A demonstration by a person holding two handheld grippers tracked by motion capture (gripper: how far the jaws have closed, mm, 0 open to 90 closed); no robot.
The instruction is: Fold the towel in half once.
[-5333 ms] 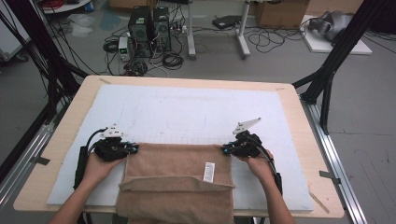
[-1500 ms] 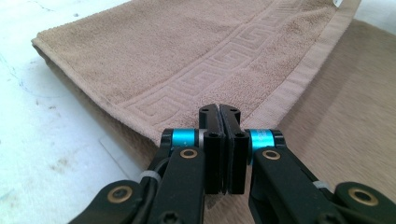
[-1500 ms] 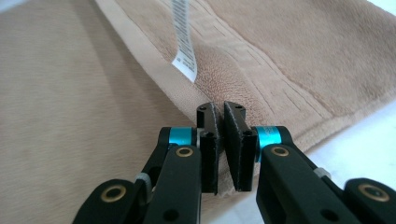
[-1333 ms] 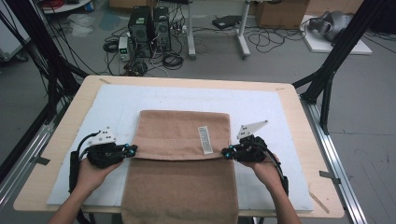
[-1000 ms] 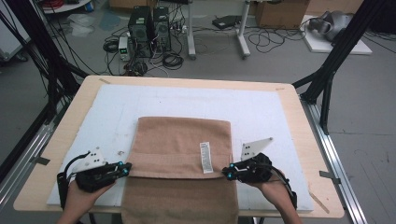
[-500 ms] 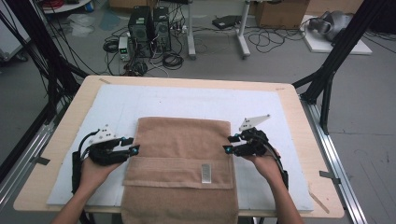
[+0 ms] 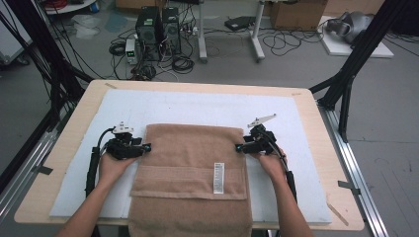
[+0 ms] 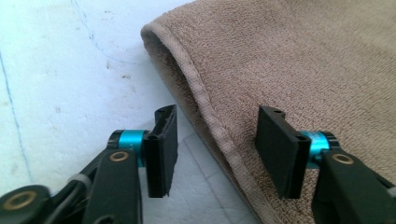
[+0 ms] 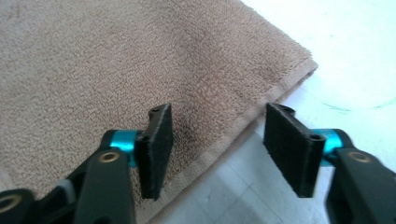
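I see the brown towel (image 7: 190,168) lying flat on the white mat (image 7: 197,106) of the counter (image 7: 64,148), folded once so a doubled layer with a white label (image 7: 218,177) faces me, its near end hanging over the counter's front edge. My left gripper (image 8: 212,149) straddles the towel's left hem, jaws just opened, pads clear of the cloth. My right gripper (image 9: 215,149) likewise stands open over the right hem, holding nothing.
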